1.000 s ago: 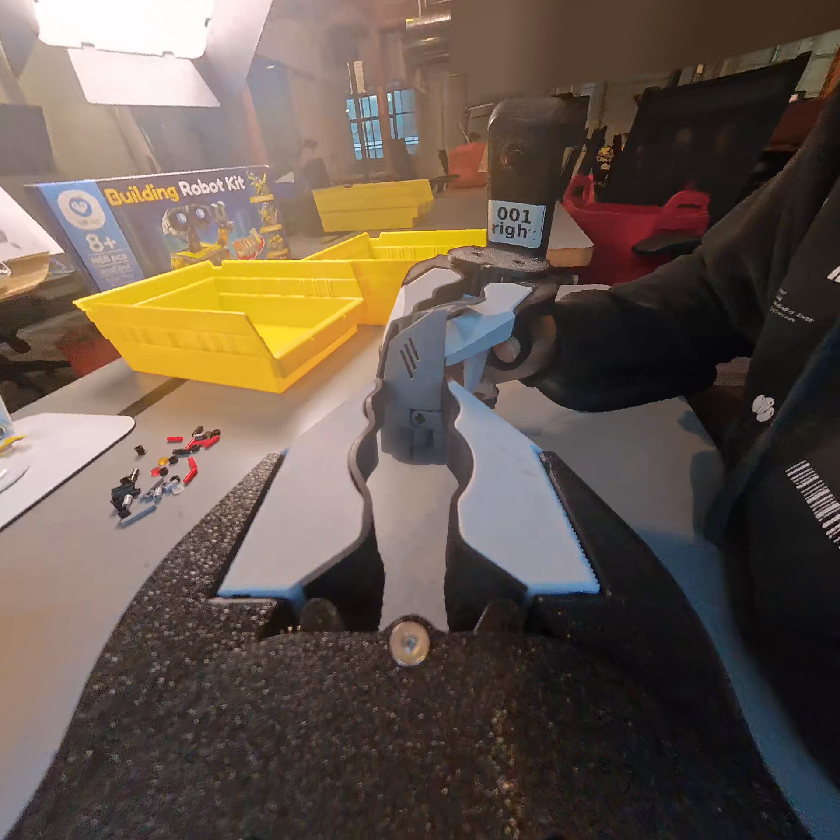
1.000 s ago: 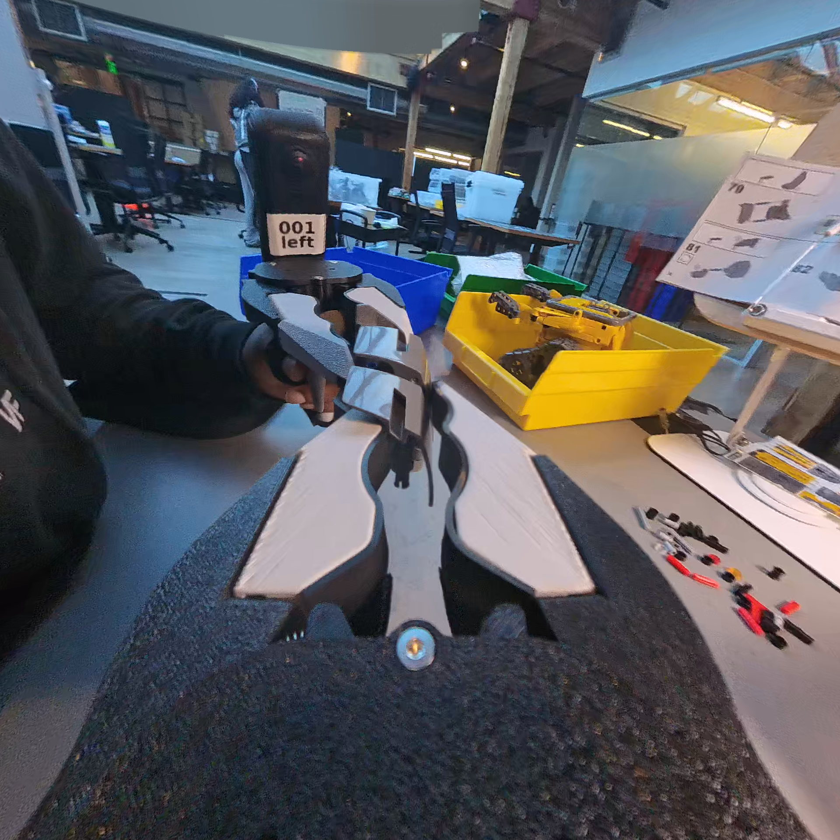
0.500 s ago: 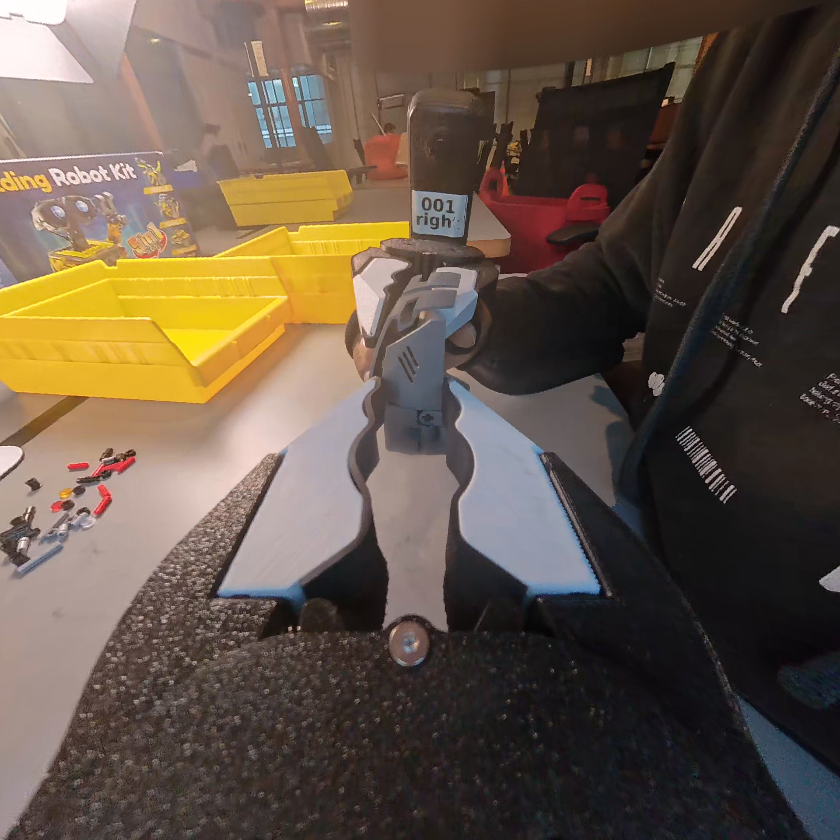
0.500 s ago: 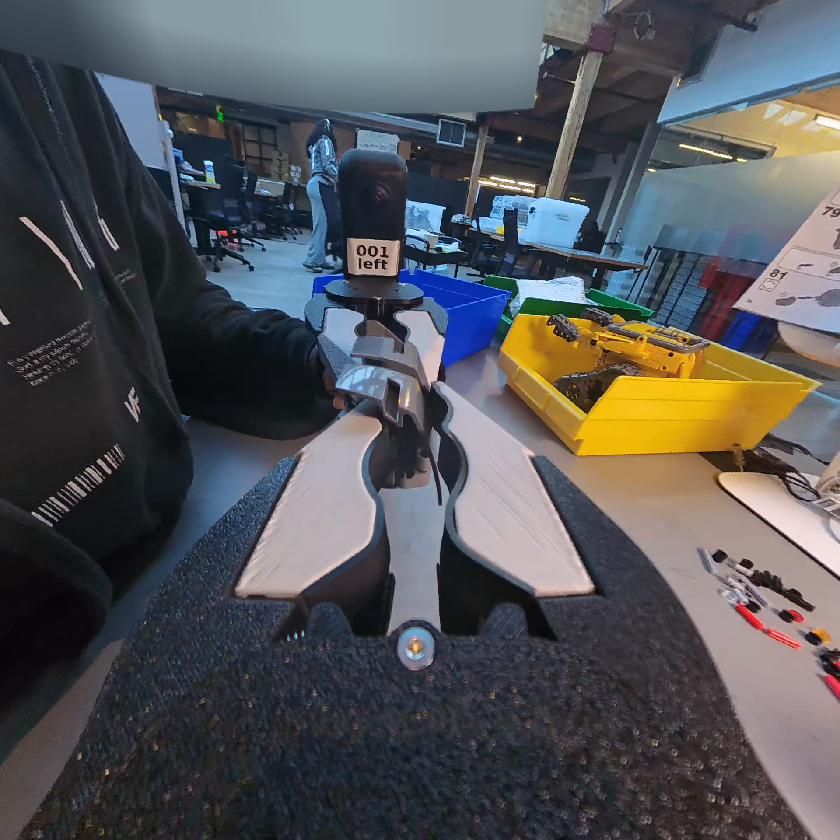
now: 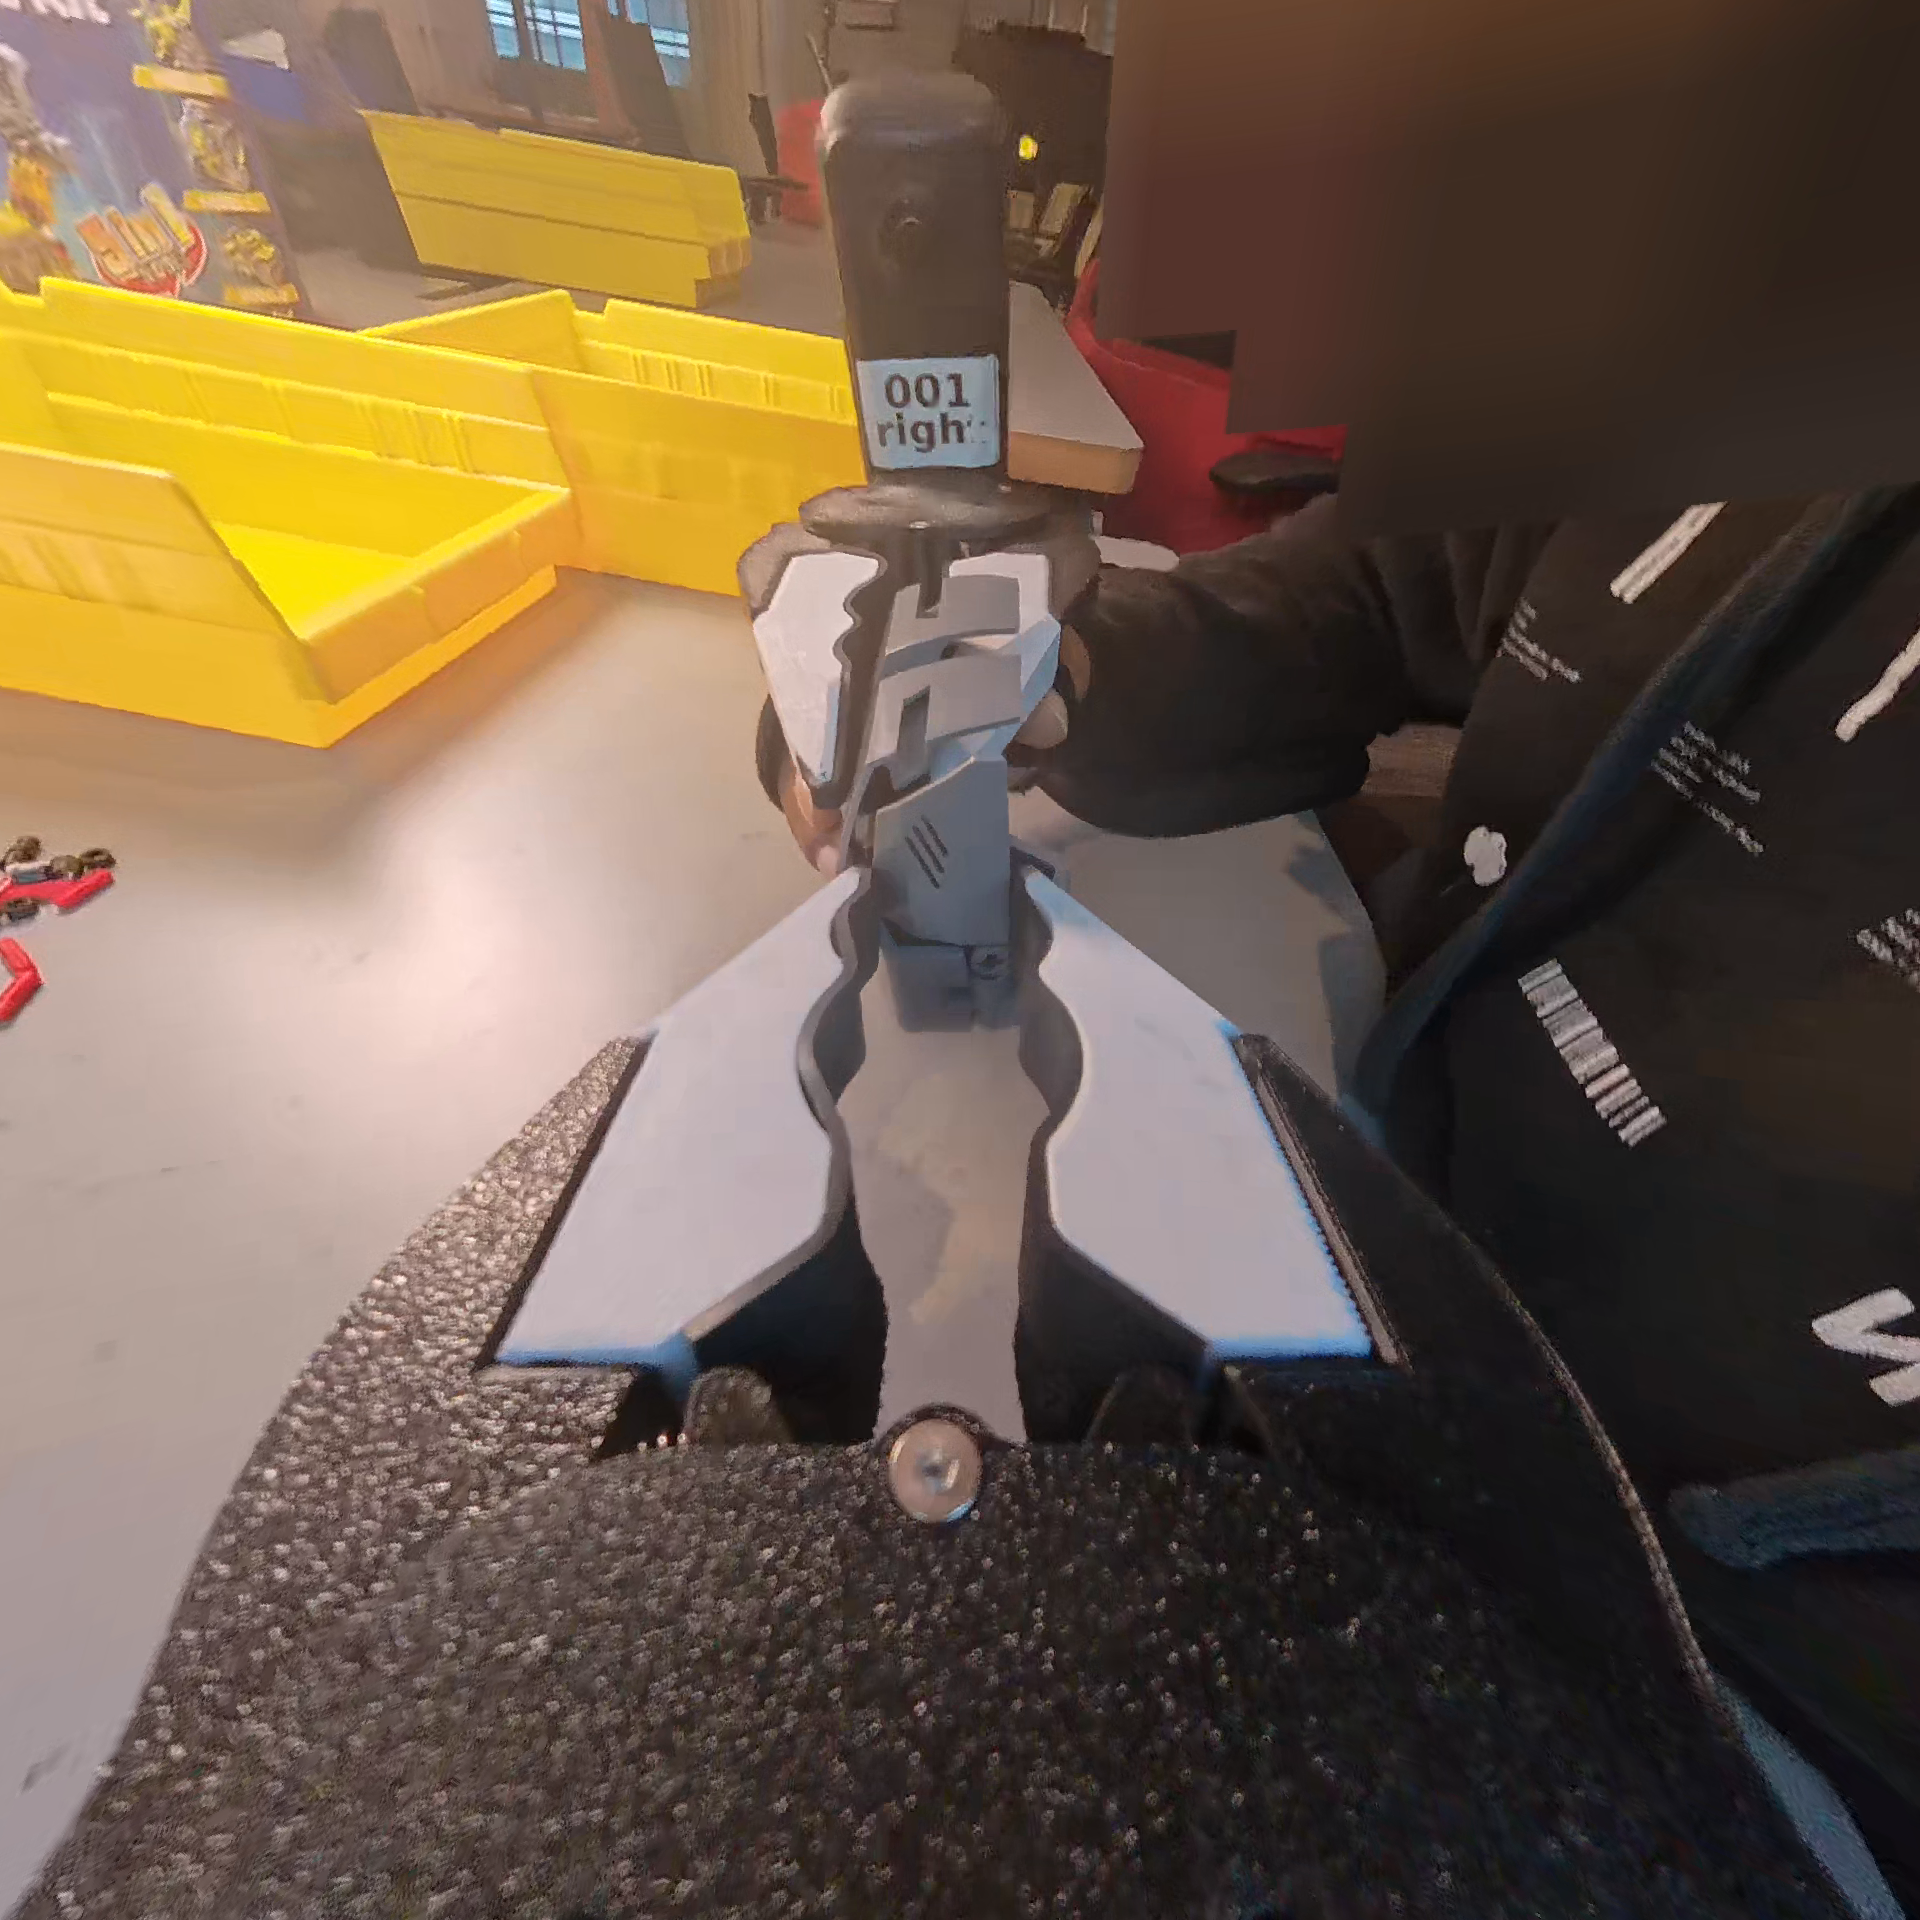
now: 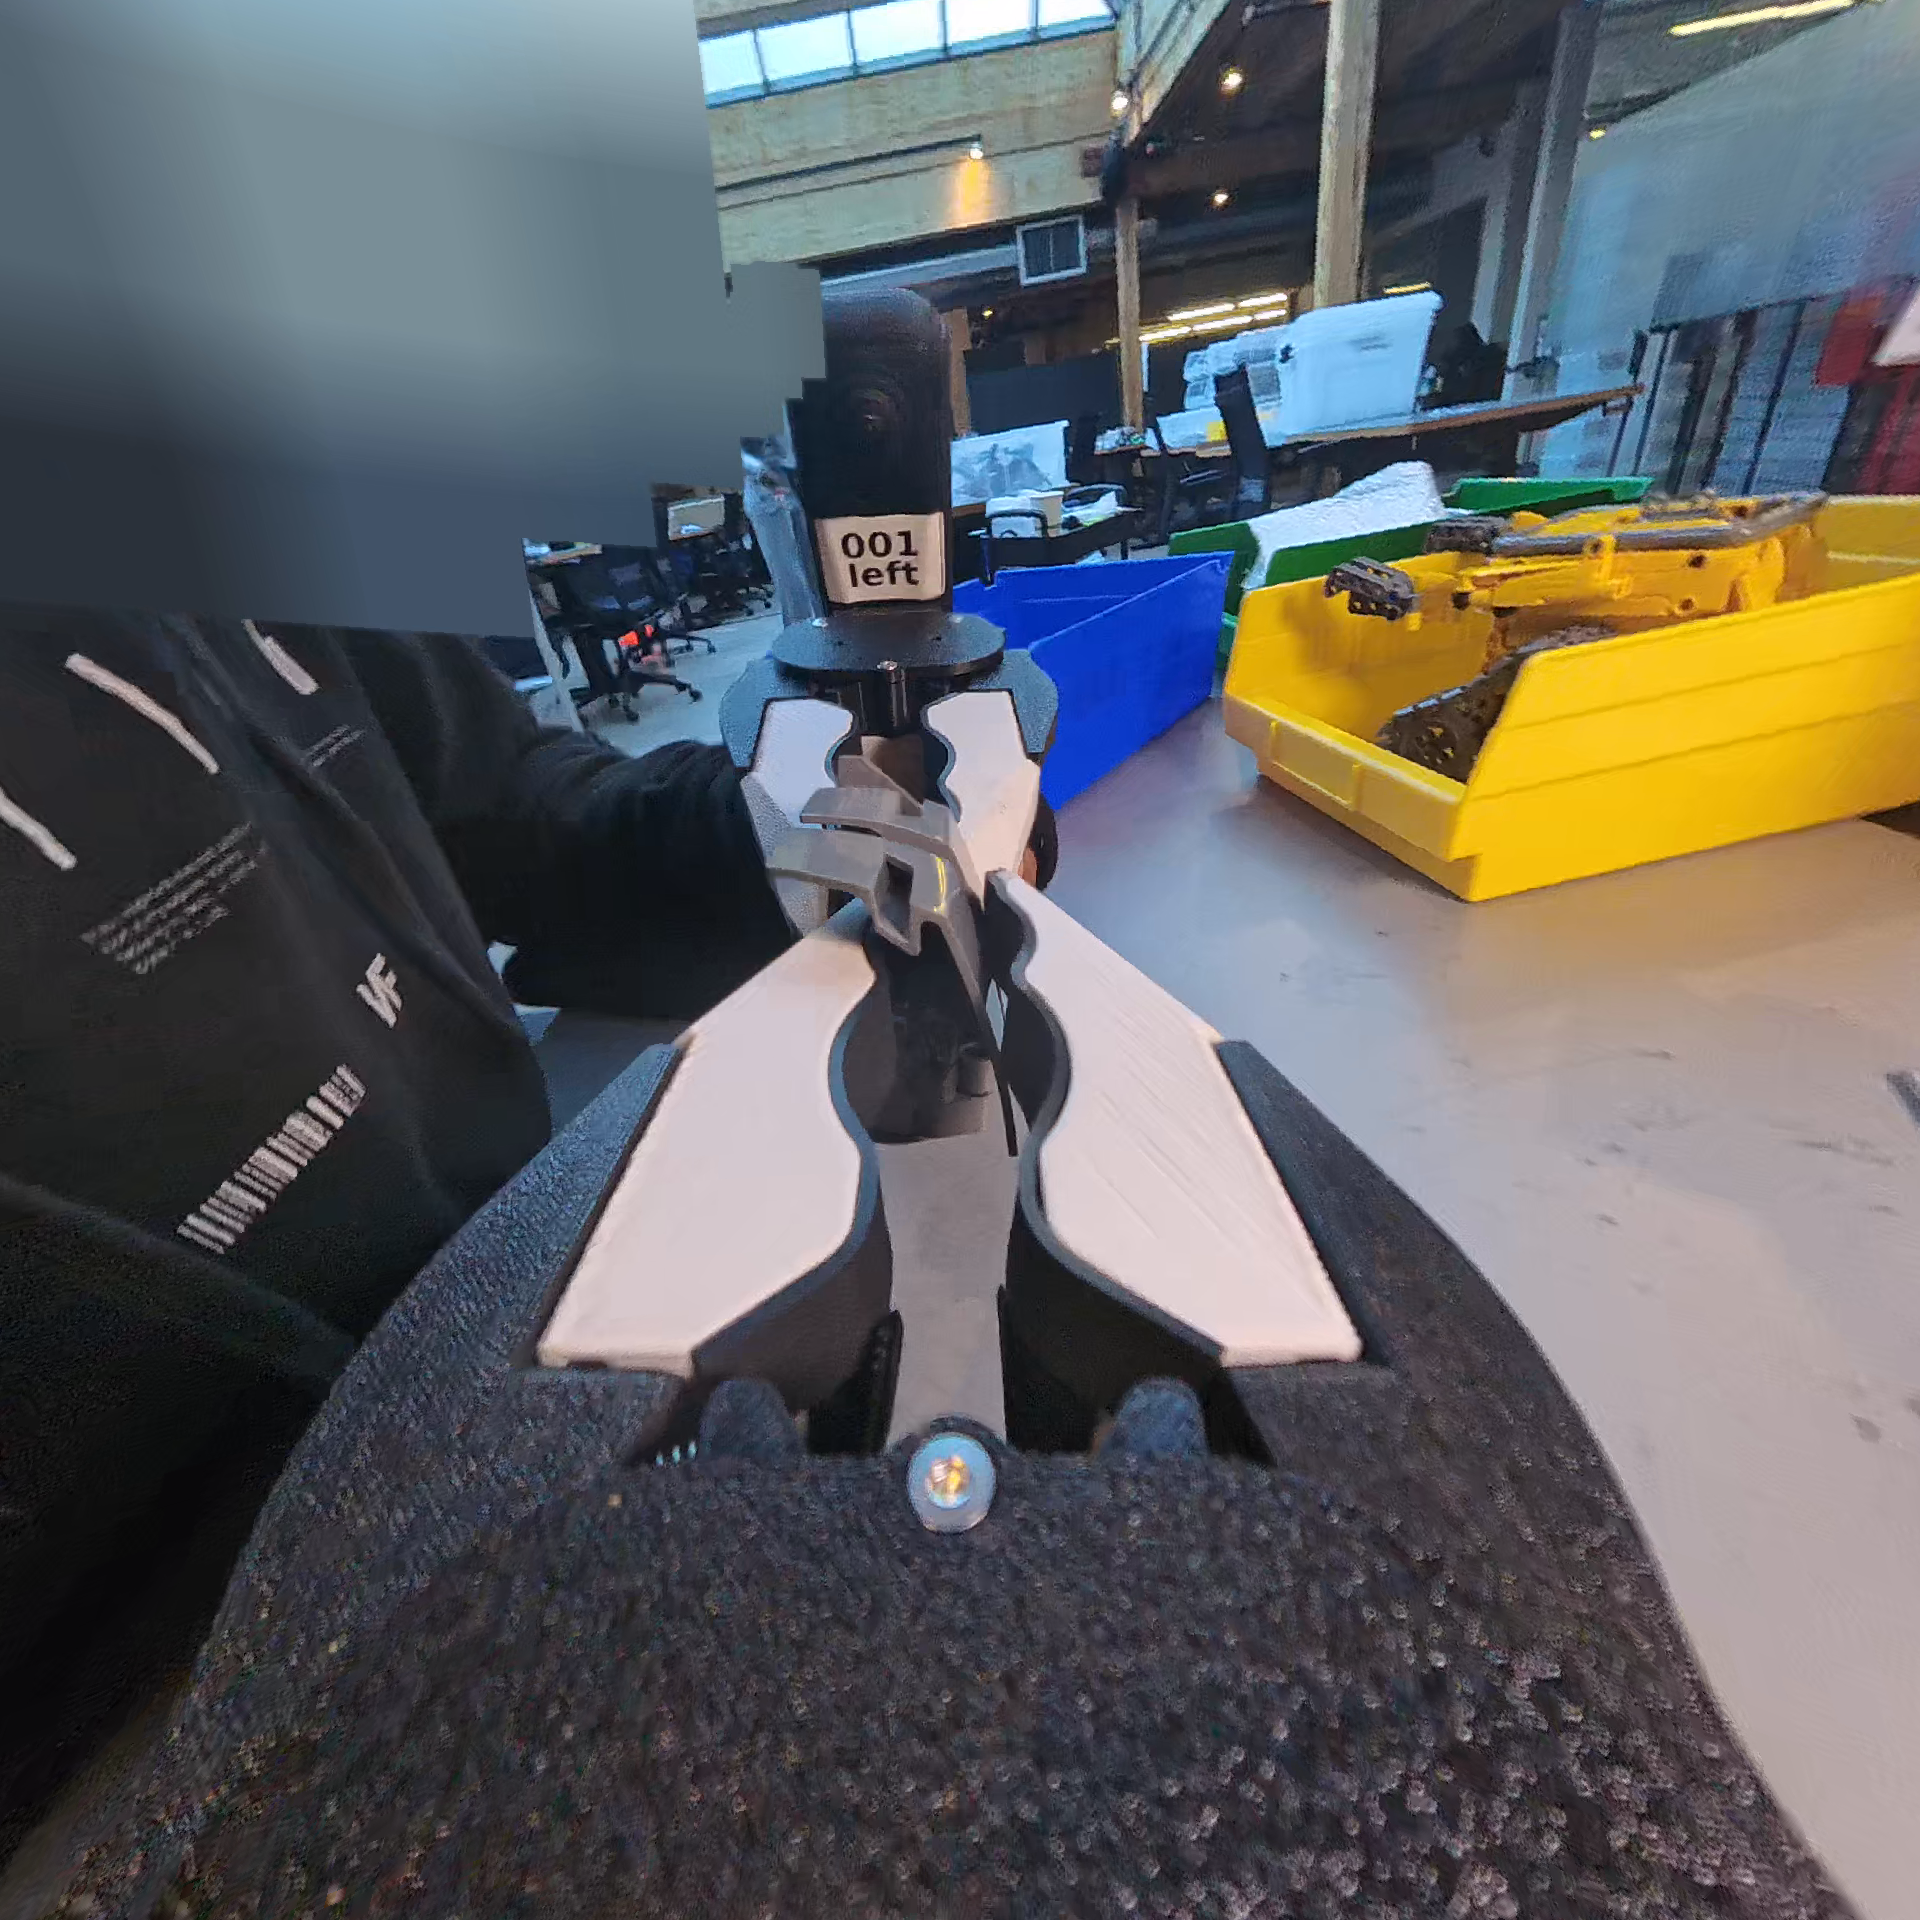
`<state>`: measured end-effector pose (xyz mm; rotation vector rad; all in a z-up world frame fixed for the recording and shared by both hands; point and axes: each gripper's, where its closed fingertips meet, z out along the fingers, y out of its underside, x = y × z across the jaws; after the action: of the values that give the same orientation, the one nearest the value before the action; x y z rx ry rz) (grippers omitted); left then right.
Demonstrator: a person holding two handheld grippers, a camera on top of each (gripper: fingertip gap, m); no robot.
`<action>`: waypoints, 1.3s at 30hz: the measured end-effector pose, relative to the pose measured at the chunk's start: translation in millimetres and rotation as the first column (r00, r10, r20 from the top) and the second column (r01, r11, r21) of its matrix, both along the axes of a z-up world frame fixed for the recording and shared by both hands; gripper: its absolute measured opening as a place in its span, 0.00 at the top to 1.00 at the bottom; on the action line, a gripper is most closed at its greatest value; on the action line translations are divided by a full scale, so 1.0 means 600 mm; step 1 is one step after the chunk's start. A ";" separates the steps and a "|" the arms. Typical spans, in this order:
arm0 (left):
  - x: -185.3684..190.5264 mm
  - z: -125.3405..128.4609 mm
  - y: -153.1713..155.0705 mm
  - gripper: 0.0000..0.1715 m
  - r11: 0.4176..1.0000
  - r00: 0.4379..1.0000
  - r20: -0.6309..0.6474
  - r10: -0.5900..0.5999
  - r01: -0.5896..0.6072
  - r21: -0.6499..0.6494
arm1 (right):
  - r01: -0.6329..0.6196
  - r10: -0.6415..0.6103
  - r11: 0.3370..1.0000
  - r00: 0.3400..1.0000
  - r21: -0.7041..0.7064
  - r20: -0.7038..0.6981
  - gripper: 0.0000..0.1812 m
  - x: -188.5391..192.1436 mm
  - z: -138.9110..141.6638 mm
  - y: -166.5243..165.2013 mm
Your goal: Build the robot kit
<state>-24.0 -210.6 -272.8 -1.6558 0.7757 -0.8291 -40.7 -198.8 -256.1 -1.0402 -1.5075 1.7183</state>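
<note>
Left gripper (image 5: 940,904) is clamping one end of a grey plastic part (image 5: 940,831), its two pale fingers pressing in on either side of the part's square end. Right gripper (image 6: 930,904) is facing it head-on and gripping the opposite end of the same part, which is bridging the two tools just above the grey table (image 5: 364,935). Both pairs of jaws are sitting narrow on the part, neither one released. A person's dark sleeve (image 5: 1226,707) is reaching in behind the right gripper.

Small red and black pieces (image 5: 42,883) are lying loose on the table, well apart from the held part. Open yellow bins (image 5: 156,644) are standing beyond them. In the right wrist view, another yellow bin (image 6: 1662,748) is holding a yellow-and-black tracked model (image 6: 1558,582), with a blue bin (image 6: 1101,634) beside it.
</note>
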 end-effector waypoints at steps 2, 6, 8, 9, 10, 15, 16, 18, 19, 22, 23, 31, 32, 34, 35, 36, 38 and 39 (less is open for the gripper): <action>-0.012 0.007 0.015 0.86 0.998 0.997 0.075 0.034 -0.029 -0.061 | 0.025 -0.023 0.997 0.999 -0.074 0.031 0.93 -0.012 0.003 0.017; -0.032 0.010 0.030 0.86 0.988 0.987 0.112 0.112 -0.098 -0.121 | 0.068 -0.054 0.985 0.994 -0.158 0.093 0.93 -0.026 -0.002 0.035; -0.042 0.012 0.034 0.87 0.981 0.979 0.138 0.150 -0.129 -0.148 | 0.090 -0.064 0.972 0.990 -0.217 0.126 0.93 -0.027 -0.006 0.045; -0.047 0.013 0.037 0.88 0.976 0.973 0.158 0.170 -0.143 -0.167 | 0.102 -0.069 0.963 0.988 -0.249 0.140 0.93 -0.027 -0.008 0.052; -0.049 0.014 0.039 0.90 0.972 0.968 0.178 0.177 -0.143 -0.188 | 0.110 -0.068 0.956 0.985 -0.271 0.159 0.93 -0.028 -0.011 0.056; -0.051 0.009 0.049 0.91 0.950 0.943 0.250 0.218 -0.148 -0.274 | 0.144 -0.080 0.934 0.976 -0.328 0.201 0.93 -0.032 -0.017 0.067; -0.053 0.009 0.051 0.91 0.945 0.934 0.272 0.232 -0.150 -0.290 | 0.151 -0.079 0.925 0.974 -0.348 0.213 0.93 -0.033 -0.019 0.069; -0.051 0.006 0.054 0.89 0.938 0.925 0.293 0.242 -0.146 -0.314 | 0.149 -0.071 0.922 0.972 -0.358 0.223 0.93 -0.035 -0.022 0.067; -0.050 0.006 0.054 0.89 0.937 0.922 0.303 0.242 -0.142 -0.319 | 0.150 -0.070 0.919 0.972 -0.365 0.224 0.93 -0.035 -0.022 0.068; -0.054 0.008 0.058 0.90 0.935 0.917 0.302 0.262 -0.164 -0.316 | 0.141 -0.056 0.914 0.972 -0.381 0.228 0.92 -0.035 -0.021 0.070; -0.058 0.009 0.060 0.91 0.932 0.910 0.309 0.275 -0.174 -0.317 | 0.133 -0.046 0.915 0.973 -0.380 0.228 0.89 -0.034 -0.020 0.070; -0.081 0.014 0.067 0.92 0.921 0.878 0.349 0.326 -0.213 -0.326 | 0.145 -0.064 0.934 0.968 -0.327 0.244 0.87 -0.025 -0.025 0.080; -0.079 0.014 0.066 0.92 0.922 0.880 0.351 0.321 -0.207 -0.326 | 0.140 -0.059 0.932 0.968 -0.335 0.242 0.88 -0.026 -0.024 0.078; -0.075 0.016 0.065 0.92 0.924 0.878 0.362 0.313 -0.194 -0.328 | 0.149 -0.072 0.937 0.968 -0.317 0.241 0.92 -0.029 -0.026 0.078; -0.075 0.016 0.064 0.92 0.925 0.878 0.366 0.309 -0.187 -0.331 | 0.148 -0.073 0.942 0.967 -0.302 0.244 0.93 -0.029 -0.029 0.076; -0.073 0.014 0.063 0.92 0.924 0.879 0.370 0.302 -0.175 -0.339 | 0.148 -0.073 0.942 0.966 -0.300 0.248 0.93 -0.028 -0.030 0.076; -0.068 0.009 0.058 0.91 0.923 0.882 0.378 0.281 -0.141 -0.358 | 0.143 -0.066 0.939 0.967 -0.312 0.246 0.93 -0.027 -0.031 0.074; -0.066 0.006 0.056 0.91 0.923 0.884 0.378 0.273 -0.130 -0.362 | 0.140 -0.063 0.938 0.968 -0.316 0.243 0.94 -0.026 -0.031 0.073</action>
<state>-63.5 -177.1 -269.0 -1.7208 0.1562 -1.1594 -56.2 -154.7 -274.8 -1.5105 -1.2937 1.8689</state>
